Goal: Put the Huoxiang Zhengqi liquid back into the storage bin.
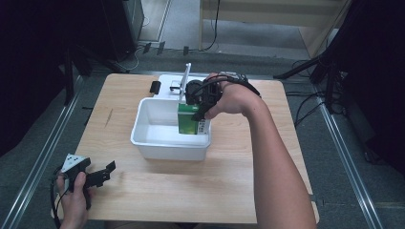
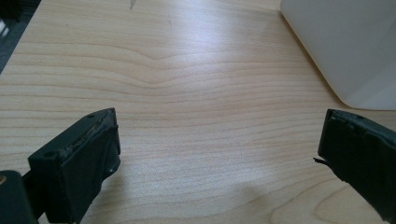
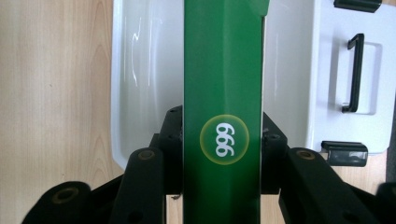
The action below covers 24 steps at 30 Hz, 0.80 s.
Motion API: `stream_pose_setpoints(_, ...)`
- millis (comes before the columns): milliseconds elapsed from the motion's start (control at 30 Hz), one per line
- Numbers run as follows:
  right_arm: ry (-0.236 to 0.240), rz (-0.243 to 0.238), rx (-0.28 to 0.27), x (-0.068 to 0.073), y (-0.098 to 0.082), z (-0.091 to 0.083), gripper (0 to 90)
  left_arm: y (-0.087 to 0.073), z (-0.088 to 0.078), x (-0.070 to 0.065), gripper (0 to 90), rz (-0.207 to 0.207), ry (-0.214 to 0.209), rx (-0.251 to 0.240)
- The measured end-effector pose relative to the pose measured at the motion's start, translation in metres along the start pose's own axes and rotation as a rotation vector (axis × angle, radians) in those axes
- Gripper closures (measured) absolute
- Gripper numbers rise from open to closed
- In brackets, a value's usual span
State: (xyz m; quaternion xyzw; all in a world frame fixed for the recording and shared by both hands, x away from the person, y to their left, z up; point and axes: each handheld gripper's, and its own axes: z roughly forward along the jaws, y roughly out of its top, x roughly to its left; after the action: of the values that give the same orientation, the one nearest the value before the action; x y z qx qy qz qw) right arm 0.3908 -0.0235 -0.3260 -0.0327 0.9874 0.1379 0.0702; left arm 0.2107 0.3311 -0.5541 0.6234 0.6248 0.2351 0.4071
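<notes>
The right hand-held gripper [image 1: 199,106] is clamped on a green carton [image 1: 192,120], one jaw pressed flat against each side, as can be seen up close in the right gripper view, where the carton [image 3: 223,93] is marked with a white "999" in a yellow-ringed circle. The carton is held upright inside a white plastic tub [image 1: 157,143], over at the tub's right end, and whether its base is touching the tub floor can't really be told. The tub is parked around the middle of the worktop [image 1: 191,191], with a white lid [image 1: 168,85] with black clips and a black handle lying just behind it towards the far edge. The left hand-held gripper [image 1: 106,172] is kept low at the near left corner, jaws spread wide with nothing gripped, just bare wood between them.
</notes>
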Motion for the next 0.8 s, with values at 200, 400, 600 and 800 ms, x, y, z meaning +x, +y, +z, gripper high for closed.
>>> stream_pose_setpoints(200,0.015,0.016,0.011,0.002,-0.003,0.013,64.1,0.0,0.0,0.0,0.1,0.002,0.001,0.002)
stream_pose_setpoints(400,0.027,0.012,0.012,0.002,-0.005,0.027,64.0,0.0,0.0,0.0,0.1,0.001,-0.001,-0.001)
stream_pose_setpoints(600,0.03,0.021,0.019,0.003,-0.006,0.037,64.1,0.0,0.0,0.0,0.1,0.001,0.002,-0.002)
stream_pose_setpoints(800,0.033,0.023,0.021,0.004,-0.01,0.049,64.0,0.0,0.0,0.0,0.1,-0.003,0.002,-0.005)
